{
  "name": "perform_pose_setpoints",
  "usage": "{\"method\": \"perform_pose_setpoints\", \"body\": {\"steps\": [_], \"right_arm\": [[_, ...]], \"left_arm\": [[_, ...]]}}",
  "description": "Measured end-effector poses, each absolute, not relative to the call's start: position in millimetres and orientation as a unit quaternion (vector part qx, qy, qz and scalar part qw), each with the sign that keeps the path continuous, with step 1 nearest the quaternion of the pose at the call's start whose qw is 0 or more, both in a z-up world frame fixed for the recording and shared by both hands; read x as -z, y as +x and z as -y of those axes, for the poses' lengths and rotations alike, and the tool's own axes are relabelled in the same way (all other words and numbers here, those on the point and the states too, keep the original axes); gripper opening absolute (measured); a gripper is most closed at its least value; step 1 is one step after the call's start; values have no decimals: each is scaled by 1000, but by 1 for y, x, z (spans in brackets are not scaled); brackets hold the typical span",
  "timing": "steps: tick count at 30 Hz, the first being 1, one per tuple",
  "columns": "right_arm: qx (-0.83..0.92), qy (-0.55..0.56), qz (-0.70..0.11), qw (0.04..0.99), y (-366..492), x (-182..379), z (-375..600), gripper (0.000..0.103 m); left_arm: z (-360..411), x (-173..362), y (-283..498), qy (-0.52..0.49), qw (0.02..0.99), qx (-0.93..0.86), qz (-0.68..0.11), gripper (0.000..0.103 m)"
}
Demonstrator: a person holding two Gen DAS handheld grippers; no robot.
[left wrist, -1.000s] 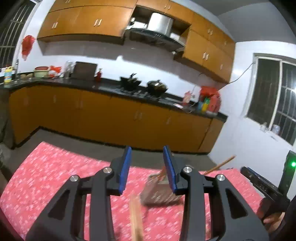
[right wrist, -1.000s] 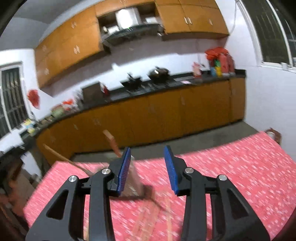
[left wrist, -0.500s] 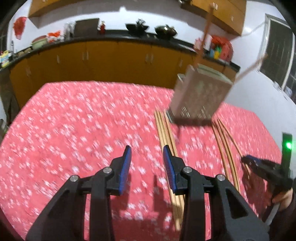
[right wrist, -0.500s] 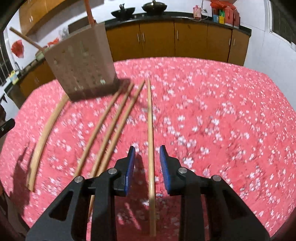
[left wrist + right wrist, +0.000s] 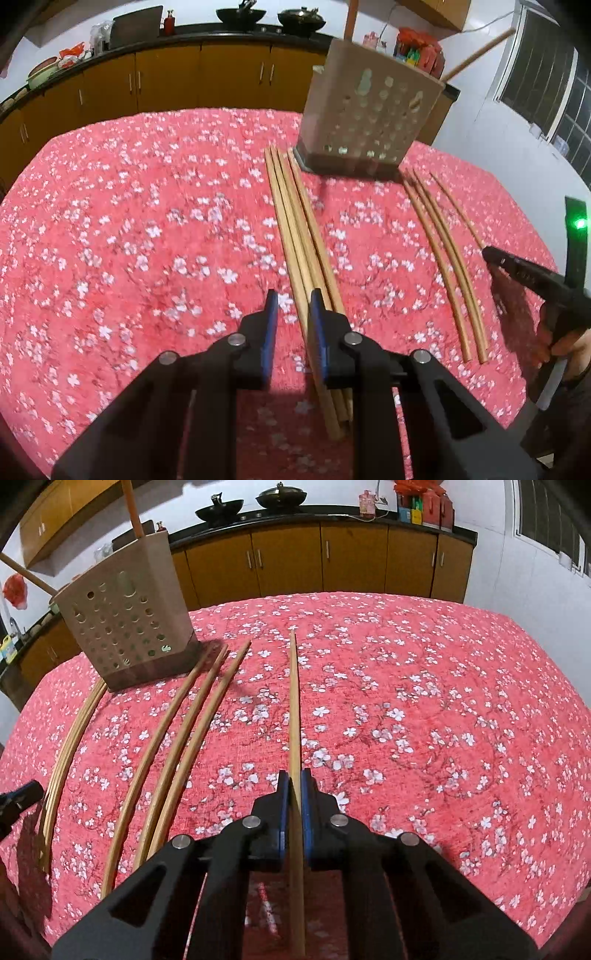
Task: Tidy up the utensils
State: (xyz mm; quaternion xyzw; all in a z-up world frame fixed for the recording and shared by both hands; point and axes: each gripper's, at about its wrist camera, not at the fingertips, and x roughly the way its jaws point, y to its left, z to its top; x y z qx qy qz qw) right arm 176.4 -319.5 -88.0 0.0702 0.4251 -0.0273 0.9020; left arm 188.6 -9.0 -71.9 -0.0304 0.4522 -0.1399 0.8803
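Observation:
A beige perforated utensil holder stands on the red floral tablecloth, with two wooden sticks poking out of its top; it also shows in the right wrist view. Several wooden chopsticks lie on the cloth. A tight bundle lies in front of the holder. My left gripper is partly open, low over the bundle's left edge. My right gripper is shut on a single chopstick lying apart from the rest. Three more chopsticks lie to its left.
Orange kitchen cabinets under a black counter with pots run behind the table. The table's far edge faces them. In the left wrist view the right gripper shows at the right edge, past the right-hand chopsticks.
Both grippers tilted down from the room toward the table and dropped close to the cloth. The right one closed on the single chopstick. The left one narrowed over the bundle.

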Motion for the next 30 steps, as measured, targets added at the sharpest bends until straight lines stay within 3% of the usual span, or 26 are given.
{"method": "perform_pose_setpoints", "body": {"steps": [19,22,30], "right_arm": [[6,50,-426,903,174,86,303,8],[4,47,-425,904,173,86,302,8],[24,50,-422,905,190,89,314,7]], "left_arm": [[20,81,195,-1,888,103,-448,15],[20,82,197,6,891,91,-445,9],[-21,82,222,-26,894,32,-446,8]]}}
